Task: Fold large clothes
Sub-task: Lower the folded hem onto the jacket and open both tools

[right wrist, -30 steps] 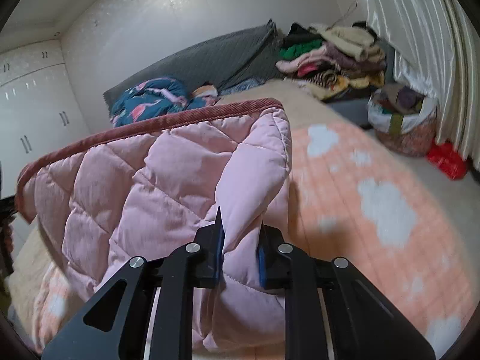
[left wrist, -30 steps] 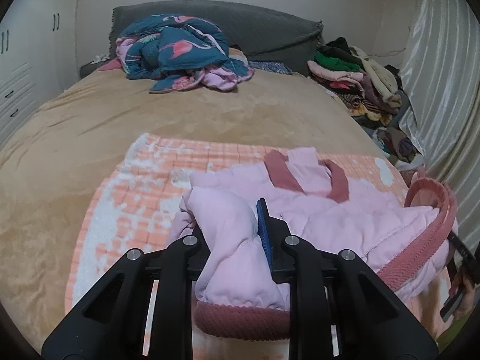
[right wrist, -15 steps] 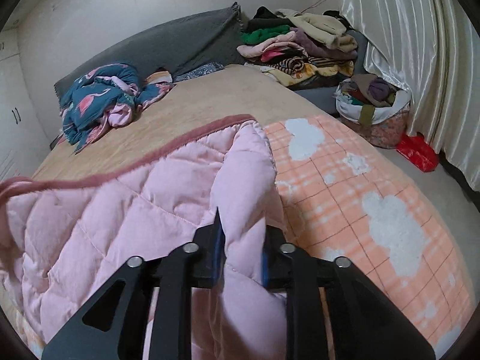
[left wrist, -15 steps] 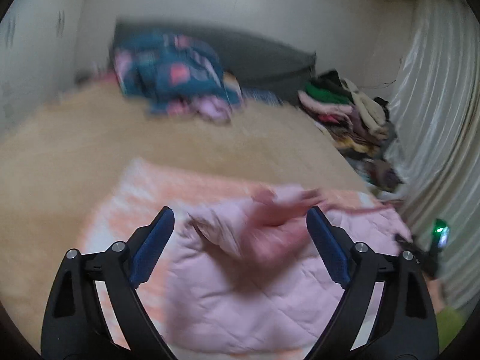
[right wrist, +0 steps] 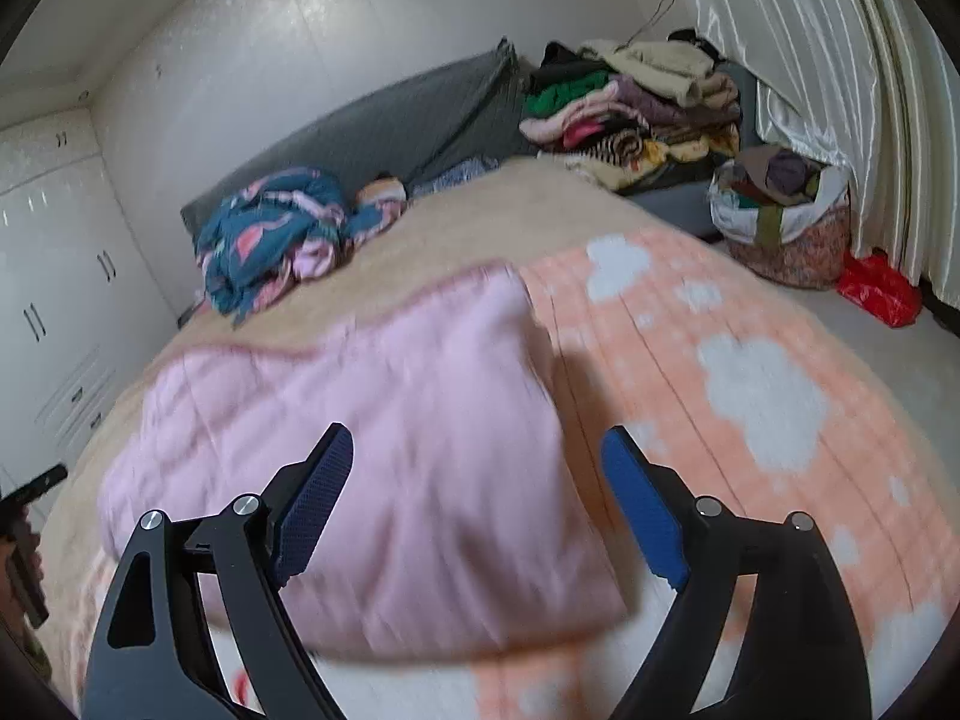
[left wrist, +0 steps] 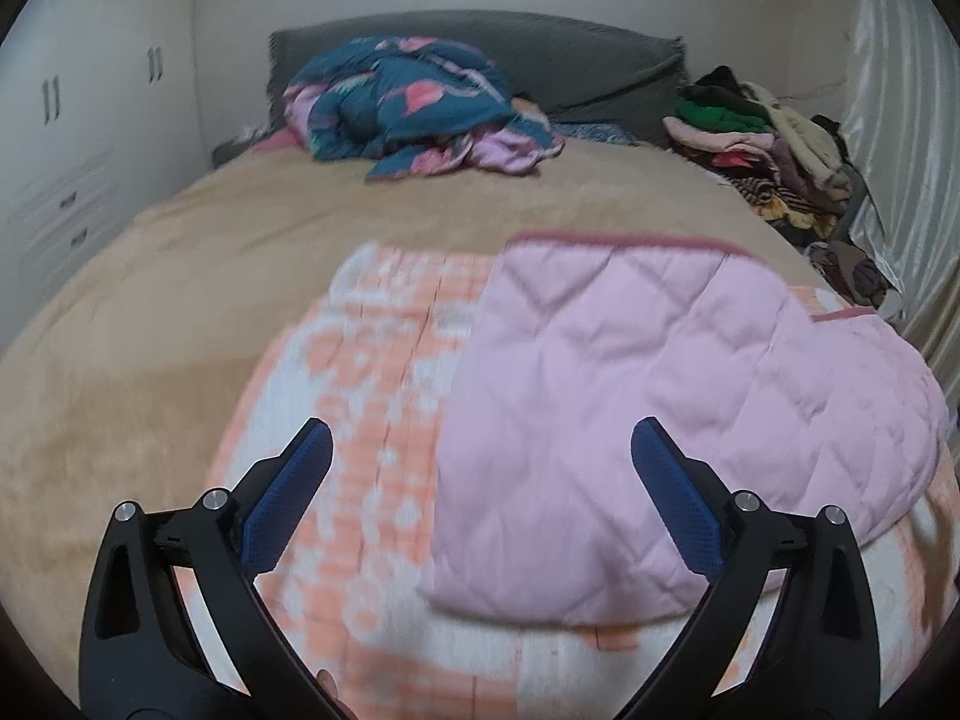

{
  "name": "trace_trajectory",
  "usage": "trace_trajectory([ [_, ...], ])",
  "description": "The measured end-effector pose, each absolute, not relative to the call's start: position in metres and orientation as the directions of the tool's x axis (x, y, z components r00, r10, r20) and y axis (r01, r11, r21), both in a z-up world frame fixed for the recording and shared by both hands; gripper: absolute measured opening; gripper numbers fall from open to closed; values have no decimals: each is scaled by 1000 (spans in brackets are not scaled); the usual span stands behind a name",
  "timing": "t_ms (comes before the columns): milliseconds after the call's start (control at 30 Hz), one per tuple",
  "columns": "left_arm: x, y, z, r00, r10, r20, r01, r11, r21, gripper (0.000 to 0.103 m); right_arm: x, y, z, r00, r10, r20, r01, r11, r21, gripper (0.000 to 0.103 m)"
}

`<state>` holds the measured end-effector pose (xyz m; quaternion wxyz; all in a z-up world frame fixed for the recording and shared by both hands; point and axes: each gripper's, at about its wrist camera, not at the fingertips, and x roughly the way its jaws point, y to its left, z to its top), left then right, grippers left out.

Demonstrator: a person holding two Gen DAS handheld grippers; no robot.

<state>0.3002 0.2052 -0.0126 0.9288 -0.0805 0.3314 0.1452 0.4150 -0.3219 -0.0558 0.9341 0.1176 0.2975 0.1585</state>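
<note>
Jacket lay folded, a quilted pink slab flat on the orange-and-white blanket, ahead of both claws. Red trim ran along its far edge.

Left claw: jaws opening, wide apart, nothing between the pads; the jacket's left edge sat ahead and below, between the fingers' lines but clear of them. Right claw: jaws also opening, nothing pressed; the jacket's right half lay just ahead, its right edge inside the gap in view, not touched.

Step, as I read it: the release after a fold, garment dropped, both claws free above it. Both views were motion-blurred, so how neat the edges were I couldn't tell.

Next likely needs either another fold across, gripping the two near corners, or lifting the slab off to a pile. Either way both claws must come down onto the edges and close through several quilted layers at once.

Further ahead: tan bedspread, teal bundle at the headboard, clothes heap to the right.
</note>
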Motion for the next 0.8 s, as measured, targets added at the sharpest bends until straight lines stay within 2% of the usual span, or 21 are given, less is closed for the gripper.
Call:
trace_trajectory([
  [200,284,217,-52,684,273,-676,-476,870,-130,93,400,-319,-90,738,338,-584,-232,940,251,84],
  [300,278,224,-65,693,243,-679,-497,843,-207,93,402,-315,-97,739,342,-581,-229,938,261,84],
  [367,281,226,-74,716,180,-674,-456,853,-256,93,407,-312,-100,736,350,-579,-229,934,274,83],
  [467,283,228,-86,714,131,-688,-436,852,-290,93,414,-307,-100,728,361,-583,-236,930,281,77],
  [567,287,227,-93,694,119,-710,-440,851,-288,93,420,-302,-101,732,347,-587,-225,935,273,67],
  [667,292,223,-94,691,109,-714,-421,864,-275,93,423,-300,-106,733,340,-589,-217,938,271,51],
  [700,293,222,-95,691,105,-715,-416,867,-274,92,423,-297,-106,736,332,-589,-218,941,258,37],
  [733,295,221,-96,693,93,-715,-404,872,-277,74,423,-295,-105,737,328,-591,-220,943,248,29],
  [800,300,218,-97,686,71,-724,-393,874,-286,43,426,-289,-99,744,298,-598,-205,954,220,23],
])
